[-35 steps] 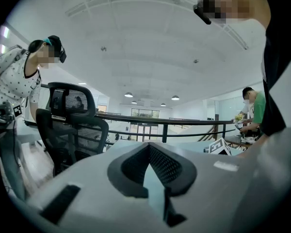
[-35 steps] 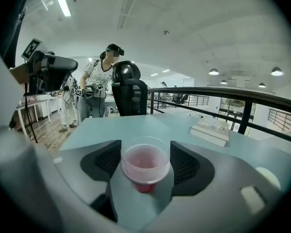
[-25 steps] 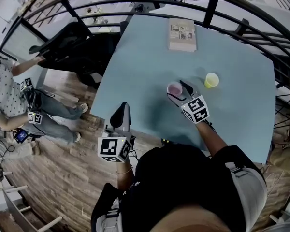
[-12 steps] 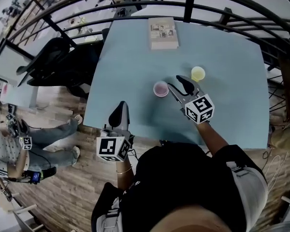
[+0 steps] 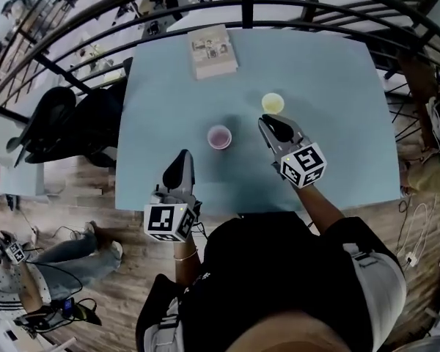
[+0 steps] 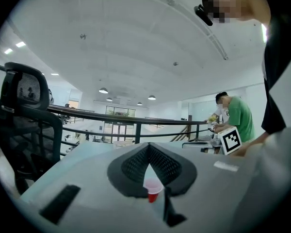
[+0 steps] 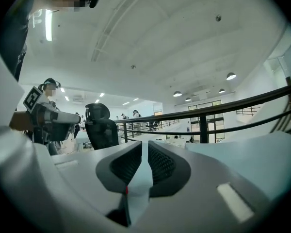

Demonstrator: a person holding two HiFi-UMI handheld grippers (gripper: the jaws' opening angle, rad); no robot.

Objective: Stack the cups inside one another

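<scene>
A cup (image 5: 219,136) stood near the middle of the table (image 5: 337,72). Measured from that cup, a second cup (image 5: 273,103) stood farther back and to the right, apart from it. A book (image 5: 213,50) lay well behind it by the far edge, and an office chair (image 5: 55,123) stood off the table to its left.

Table (image 5: 337,160) (pale blue): book (image 5: 213,50), pink cup (image 5: 219,136), yellow cup (image 5: 273,103)
</scene>
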